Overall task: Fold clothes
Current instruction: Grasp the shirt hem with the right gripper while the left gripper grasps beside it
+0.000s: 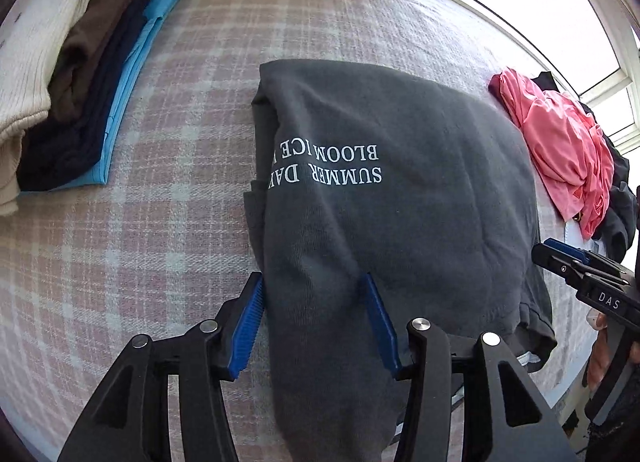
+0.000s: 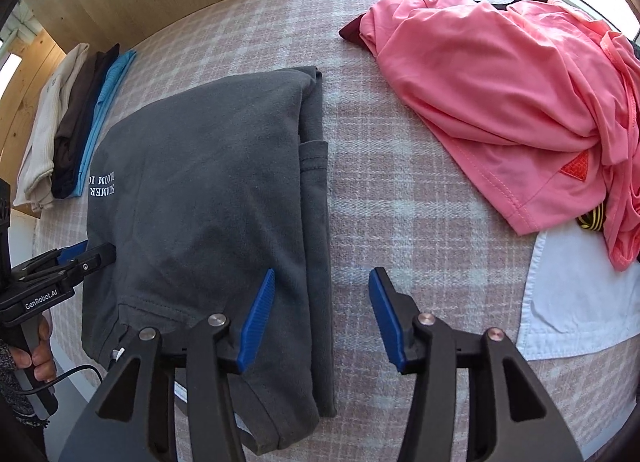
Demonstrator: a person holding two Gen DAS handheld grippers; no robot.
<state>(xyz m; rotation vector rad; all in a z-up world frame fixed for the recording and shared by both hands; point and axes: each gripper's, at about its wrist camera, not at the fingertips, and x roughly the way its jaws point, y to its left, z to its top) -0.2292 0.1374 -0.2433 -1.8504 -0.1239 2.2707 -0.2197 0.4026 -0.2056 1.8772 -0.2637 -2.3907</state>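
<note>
I have the grey T-shirt lying folded on the plaid bed cover, between the stack of folded clothes and the pink garment. My left hand-held gripper straddles its near left edge, pads spread and not pinching. My right hand-held gripper is spread over the shirt's right edge, gripping nothing.

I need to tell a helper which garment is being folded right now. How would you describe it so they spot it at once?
On the pink plaid bed cover, look between the stack of folded clothes on one side and the loose pink heap on the other. The piece lying flat there is the dark grey T-shirt, partly folded. It alone carries white lettering, including "SUMMER" and "BLOOM".
</note>
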